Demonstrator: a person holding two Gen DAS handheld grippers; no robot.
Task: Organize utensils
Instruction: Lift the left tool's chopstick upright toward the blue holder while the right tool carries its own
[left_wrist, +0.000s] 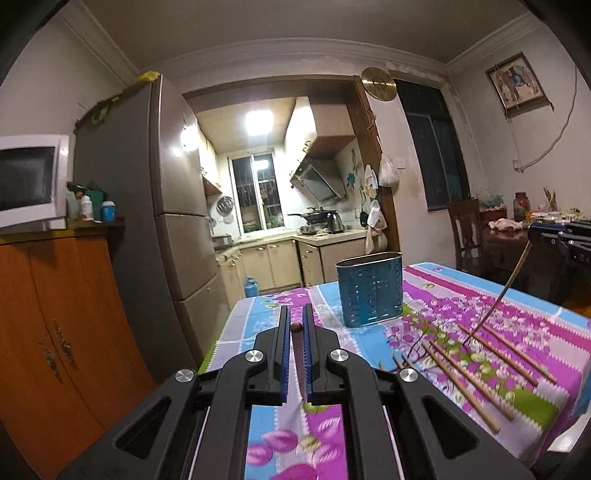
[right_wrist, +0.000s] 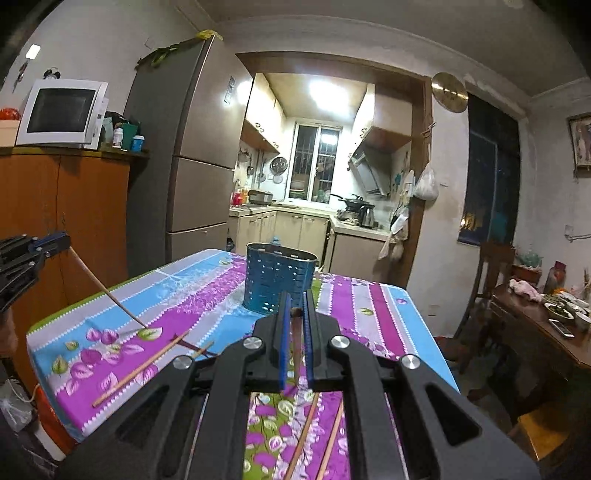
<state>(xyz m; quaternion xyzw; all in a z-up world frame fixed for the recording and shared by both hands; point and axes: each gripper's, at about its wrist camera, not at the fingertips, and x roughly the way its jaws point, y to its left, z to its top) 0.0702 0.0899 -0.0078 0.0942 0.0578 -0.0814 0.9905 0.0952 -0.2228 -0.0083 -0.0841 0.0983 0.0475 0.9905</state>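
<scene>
The left gripper has its jaws drawn in on 1 chopstick, which runs lengthwise down the narrow slot between the blue pads; its rounded end sits up near the fingertips. From the other camera that same chopstick slants down from the left gripper until its thin tip touches the tablecloth.

The right gripper is likewise pinching 1 chopstick between its jaws, dark end showing at the fingertips. Seen from the left side, the right gripper holds that stick at a slope, tip down on the tablecloth among the loose ones.

The blue perforated utensil holder stands upright on the table, ahead of the left jaws and a little to their right. For the right jaws the holder is straight ahead, just beyond the fingertips.

Loose chopsticks lie flat on the cloth, right of the left jaws and nearer than the holder; I count at least 4 there. From the right camera, 1 loose chopstick lies to the left of the jaws, and 2 more lie beneath them.

Behind the table stand a refrigerator and an orange cabinet with a microwave on top.
</scene>
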